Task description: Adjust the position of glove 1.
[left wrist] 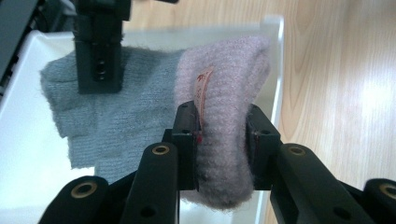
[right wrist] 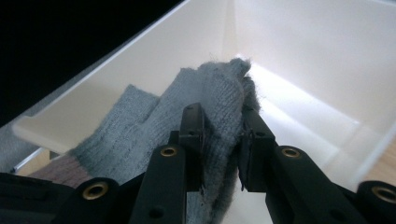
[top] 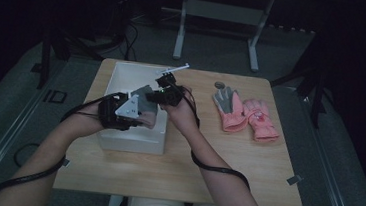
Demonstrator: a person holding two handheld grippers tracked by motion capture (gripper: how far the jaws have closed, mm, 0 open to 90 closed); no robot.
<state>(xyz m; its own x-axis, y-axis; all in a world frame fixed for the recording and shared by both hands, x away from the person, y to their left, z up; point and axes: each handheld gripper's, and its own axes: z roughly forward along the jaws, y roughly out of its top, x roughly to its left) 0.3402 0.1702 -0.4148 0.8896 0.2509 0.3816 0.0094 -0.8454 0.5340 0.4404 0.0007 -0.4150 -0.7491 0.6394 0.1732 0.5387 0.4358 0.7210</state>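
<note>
A knit glove (top: 146, 105) with a grey hand (left wrist: 126, 102) and a pink cuff (left wrist: 224, 107) hangs stretched between both grippers over a white box (top: 132, 144). My left gripper (left wrist: 222, 135) is shut on the pink cuff, which bulges between its pads; in the high view this gripper (top: 139, 115) is at the box's front. My right gripper (right wrist: 222, 130) is shut on the grey finger end (right wrist: 210, 98), just above the box's inside. In the high view the right gripper (top: 152, 98) sits over the box's right half. Its black jaw (left wrist: 99, 60) also appears far off in the left gripper view.
Two pink gloves (top: 228, 109) (top: 262, 121) lie side by side on the wooden table (top: 216, 161), right of the box. A small round object (top: 219, 85) sits just behind them. Cables trail from both grippers along the forearms.
</note>
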